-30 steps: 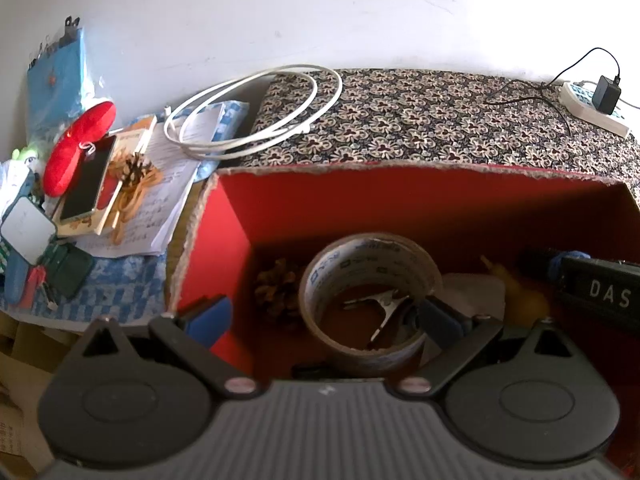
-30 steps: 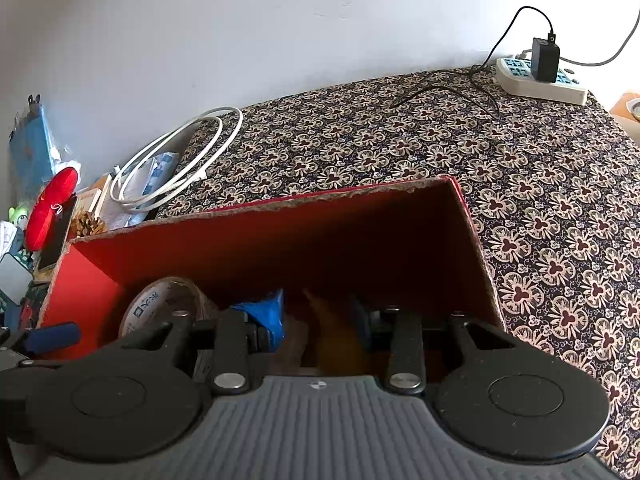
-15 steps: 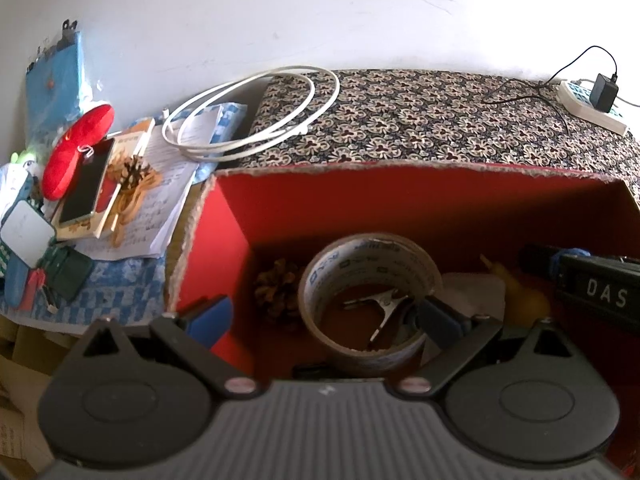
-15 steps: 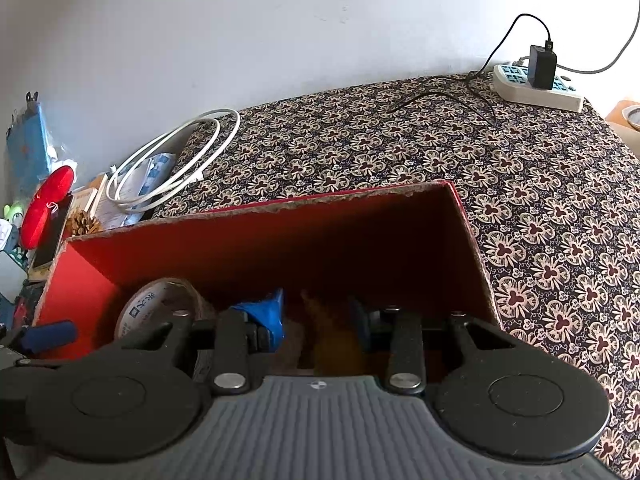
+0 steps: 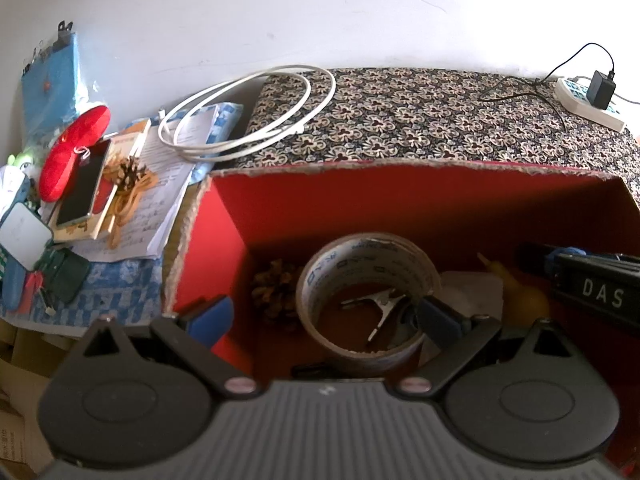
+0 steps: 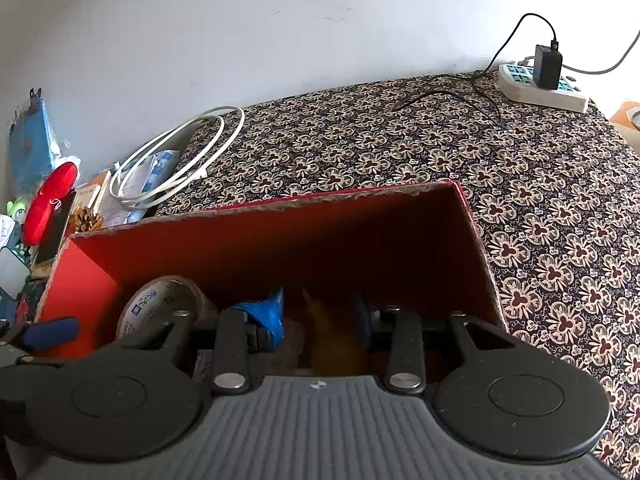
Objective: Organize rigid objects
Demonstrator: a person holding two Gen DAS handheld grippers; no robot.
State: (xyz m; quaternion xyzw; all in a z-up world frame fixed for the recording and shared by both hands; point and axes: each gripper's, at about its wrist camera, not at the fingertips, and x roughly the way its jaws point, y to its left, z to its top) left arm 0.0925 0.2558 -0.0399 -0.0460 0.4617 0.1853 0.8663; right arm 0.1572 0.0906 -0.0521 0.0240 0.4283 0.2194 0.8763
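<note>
A red cardboard box (image 5: pixel 400 208) holds a roll of tape (image 5: pixel 368 276) with a metal clip (image 5: pixel 376 308) inside it, a pine cone (image 5: pixel 276 292) and a yellow object (image 5: pixel 520 296). My left gripper (image 5: pixel 324 316) is open over the box's left part, its fingers either side of the tape roll, holding nothing. My right gripper (image 6: pixel 320 316) is open inside the box (image 6: pixel 260 240), its fingers either side of the yellow object (image 6: pixel 328 344). The tape roll (image 6: pixel 160 300) lies to its left. The right gripper also shows at the right of the left wrist view (image 5: pixel 592 288).
Left of the box lie a red pouch (image 5: pixel 72 152), a phone (image 5: pixel 84 184), a second pine cone (image 5: pixel 128 176), papers and a white cable coil (image 5: pixel 248 120). A power strip (image 6: pixel 540 88) with a black charger sits at the back right on the patterned cloth (image 6: pixel 520 200).
Both grippers have drawn back slightly from the box; both stay open and nothing in the box has moved.
</note>
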